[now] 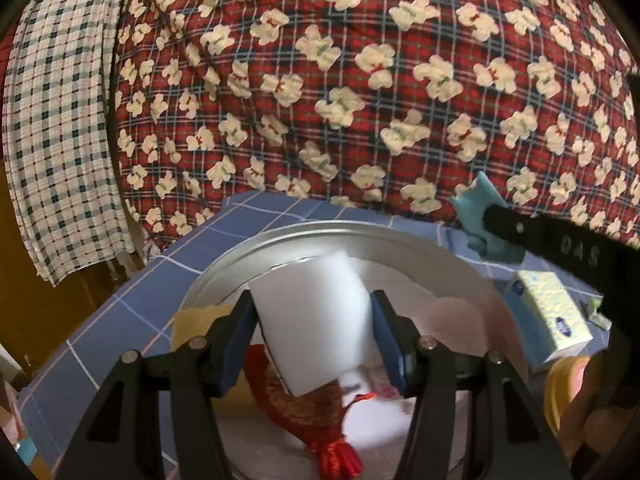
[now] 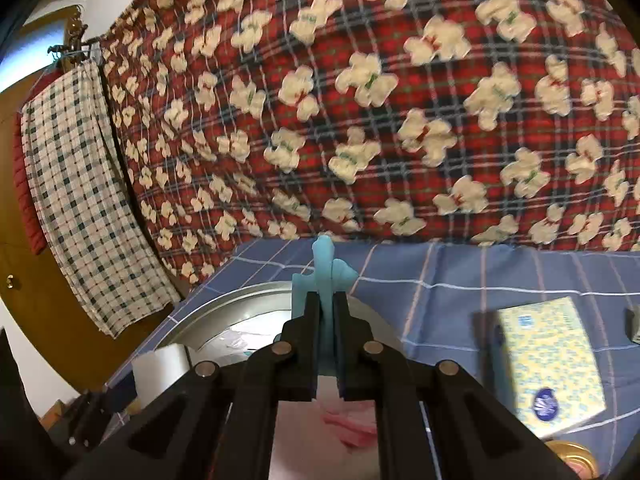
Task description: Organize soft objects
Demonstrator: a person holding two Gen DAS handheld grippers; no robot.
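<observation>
My left gripper (image 1: pixel 314 320) is shut on a white sponge block (image 1: pixel 316 320) and holds it above a round metal tray (image 1: pixel 344 228). In the tray lie a red and orange knitted piece (image 1: pixel 316 424), a yellow sponge (image 1: pixel 192 324) and a pink soft item (image 1: pixel 456 320). My right gripper (image 2: pixel 327 300) is shut on a teal cloth (image 2: pixel 326 264), pinched thin between the fingers, over the tray's right part (image 2: pixel 224 300). From the left wrist view the teal cloth (image 1: pixel 472 204) and right gripper arm (image 1: pixel 560 240) show at the right. The white sponge (image 2: pixel 160 368) shows at lower left in the right wrist view.
A blue checked cloth (image 2: pixel 480 280) covers the table. A yellow-and-blue tissue pack (image 2: pixel 548 364) lies right of the tray, a gold lid (image 2: pixel 572 456) near it. A red plaid blanket with bears (image 1: pixel 360 80) hangs behind, a checked towel (image 1: pixel 60 140) at the left.
</observation>
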